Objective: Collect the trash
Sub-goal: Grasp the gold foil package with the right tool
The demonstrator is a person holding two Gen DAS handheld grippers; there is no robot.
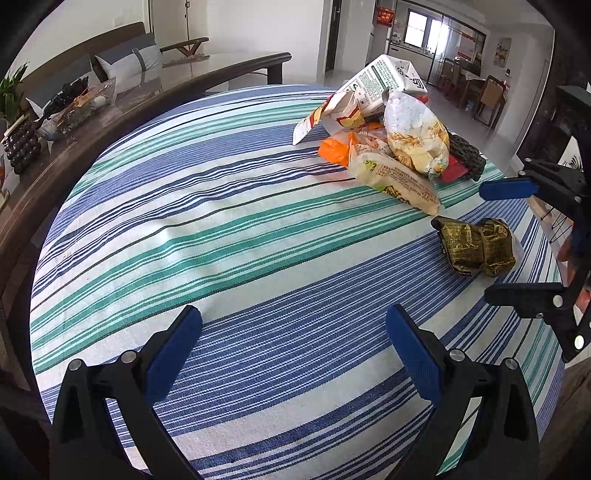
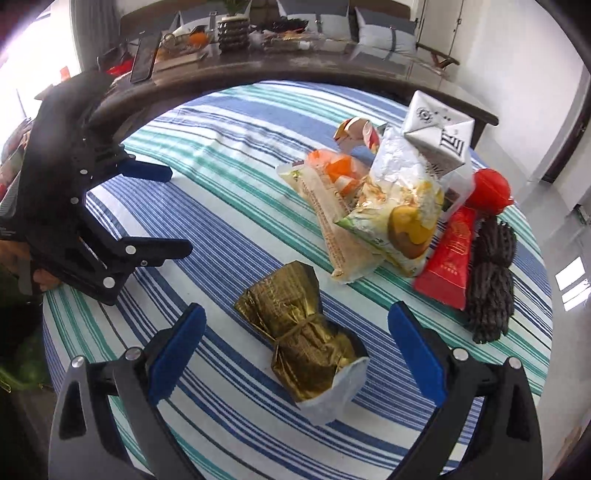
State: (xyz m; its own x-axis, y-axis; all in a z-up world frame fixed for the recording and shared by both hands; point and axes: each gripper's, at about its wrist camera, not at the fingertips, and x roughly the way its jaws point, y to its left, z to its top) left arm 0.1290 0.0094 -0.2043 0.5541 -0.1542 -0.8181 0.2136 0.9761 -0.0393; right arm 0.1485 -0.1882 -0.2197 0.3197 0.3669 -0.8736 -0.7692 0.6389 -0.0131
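A crumpled gold foil wrapper point(image 2: 301, 334) lies on the striped tablecloth point(image 2: 221, 229), between the open jaws of my right gripper point(image 2: 295, 314), untouched. It also shows in the left wrist view point(image 1: 476, 245), with my right gripper point(image 1: 495, 240) around it from the right. Behind it is a trash pile: a white carton point(image 2: 437, 129), snack bags point(image 2: 399, 206), a red wrapper point(image 2: 450, 254), a red ball point(image 2: 491, 190) and black netting point(image 2: 491, 277). The pile also shows in the left wrist view point(image 1: 391, 140). My left gripper point(image 1: 295, 317) is open and empty over bare cloth.
A dark wooden table point(image 2: 295, 70) behind holds a dark pot point(image 2: 232, 31), a tablet point(image 2: 146, 61), fruit and trays. Cushions point(image 1: 129, 61) rest on a bench at the far side. The cloth's right edge point(image 1: 554, 295) drops off to the floor.
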